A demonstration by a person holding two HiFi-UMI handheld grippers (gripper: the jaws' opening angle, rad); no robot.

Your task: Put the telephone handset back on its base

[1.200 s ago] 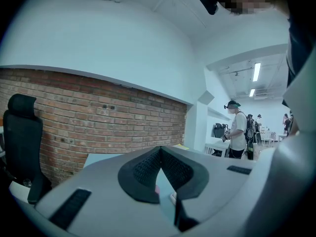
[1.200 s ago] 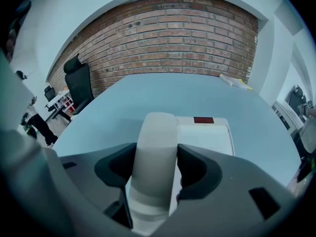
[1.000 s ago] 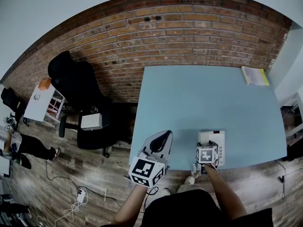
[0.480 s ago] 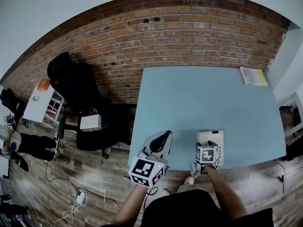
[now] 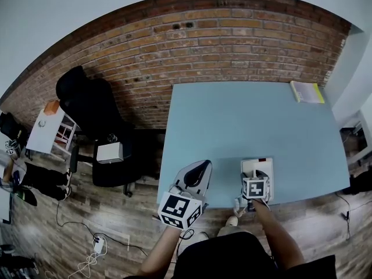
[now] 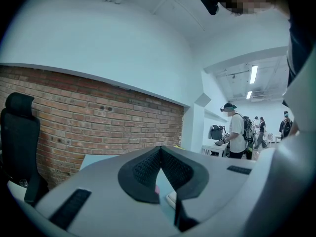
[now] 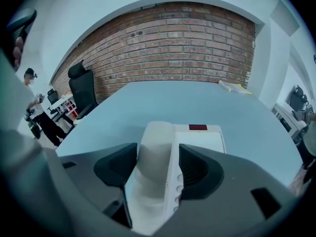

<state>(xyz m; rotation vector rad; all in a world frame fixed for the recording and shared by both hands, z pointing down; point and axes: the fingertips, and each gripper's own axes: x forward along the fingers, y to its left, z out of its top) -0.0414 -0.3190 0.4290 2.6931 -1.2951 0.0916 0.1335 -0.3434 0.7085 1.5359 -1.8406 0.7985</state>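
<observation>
At the near edge of the pale blue worktop (image 5: 244, 121), right of centre, the white telephone base (image 7: 200, 142) sits with its keypad buttons along its left half and a small red patch at its far end. The handset (image 7: 154, 157) lies lengthwise along the left side of the base, resting on it. The right claw (image 7: 158, 169) straddles the handset from the near side. Its 2 jaws stand apart: the left pad is just beside the handset's left edge, and the right pad hangs over the buttons with a visible gap to the handset.

Left of the base, the left claw (image 6: 160, 149) is held off the worktop's near edge, its 2 jaws closed tip to tip with nothing between them.

A yellow-edged book (image 5: 307, 92) lies at the far right corner, well apart from the telephone. Beyond the worktop's left side a black office chair (image 5: 90, 100) stands before the brick wall (image 5: 221, 45).
</observation>
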